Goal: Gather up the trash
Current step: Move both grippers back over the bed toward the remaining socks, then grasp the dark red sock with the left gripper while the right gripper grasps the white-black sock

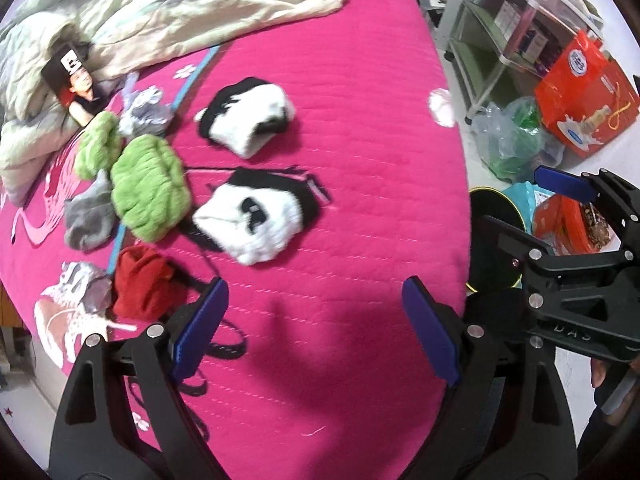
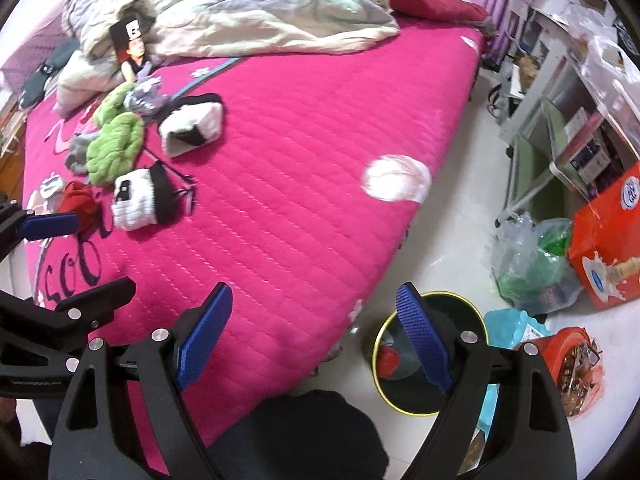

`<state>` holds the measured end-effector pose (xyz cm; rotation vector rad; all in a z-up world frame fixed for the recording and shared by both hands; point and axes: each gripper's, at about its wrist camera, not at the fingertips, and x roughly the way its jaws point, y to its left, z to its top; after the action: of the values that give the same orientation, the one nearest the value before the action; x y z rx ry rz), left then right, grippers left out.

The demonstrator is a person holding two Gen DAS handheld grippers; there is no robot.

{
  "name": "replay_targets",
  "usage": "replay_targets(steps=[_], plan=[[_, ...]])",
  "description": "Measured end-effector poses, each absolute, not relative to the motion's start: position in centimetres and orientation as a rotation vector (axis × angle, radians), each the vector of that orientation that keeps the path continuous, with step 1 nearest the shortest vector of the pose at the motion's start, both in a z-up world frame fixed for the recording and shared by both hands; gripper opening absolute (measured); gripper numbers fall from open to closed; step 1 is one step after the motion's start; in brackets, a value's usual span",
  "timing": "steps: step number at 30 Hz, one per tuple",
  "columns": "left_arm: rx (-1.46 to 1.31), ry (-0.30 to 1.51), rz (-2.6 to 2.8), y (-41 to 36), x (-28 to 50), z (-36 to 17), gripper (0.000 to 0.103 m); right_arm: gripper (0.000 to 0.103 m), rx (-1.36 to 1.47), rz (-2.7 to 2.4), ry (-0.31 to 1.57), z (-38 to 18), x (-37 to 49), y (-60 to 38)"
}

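Open right tool (image 2: 316, 328) above bed edge, bin (image 2: 404, 396) just beside

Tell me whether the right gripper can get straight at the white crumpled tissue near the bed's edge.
Probably yes. The white crumpled tissue lies alone on bare pink bedspread, with nothing beside it, and the right gripper is open and empty, facing that way.

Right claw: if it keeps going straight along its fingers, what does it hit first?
Probably the edge of the pink bedspread, with nothing between the open right claw fingers. The bin sits just right of that line; depth is unclear.
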<state>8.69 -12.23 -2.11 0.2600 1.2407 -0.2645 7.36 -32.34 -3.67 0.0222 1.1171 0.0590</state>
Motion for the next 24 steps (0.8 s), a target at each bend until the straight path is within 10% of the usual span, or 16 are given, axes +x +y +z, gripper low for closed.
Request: replay_targets(steps=[24], plan=[[0.198,1.285,-0.199,-3.9,10.0,-3.4,0.087,0.084,-0.084,0.176,1.143,-4.0,11.4,-23.6]])
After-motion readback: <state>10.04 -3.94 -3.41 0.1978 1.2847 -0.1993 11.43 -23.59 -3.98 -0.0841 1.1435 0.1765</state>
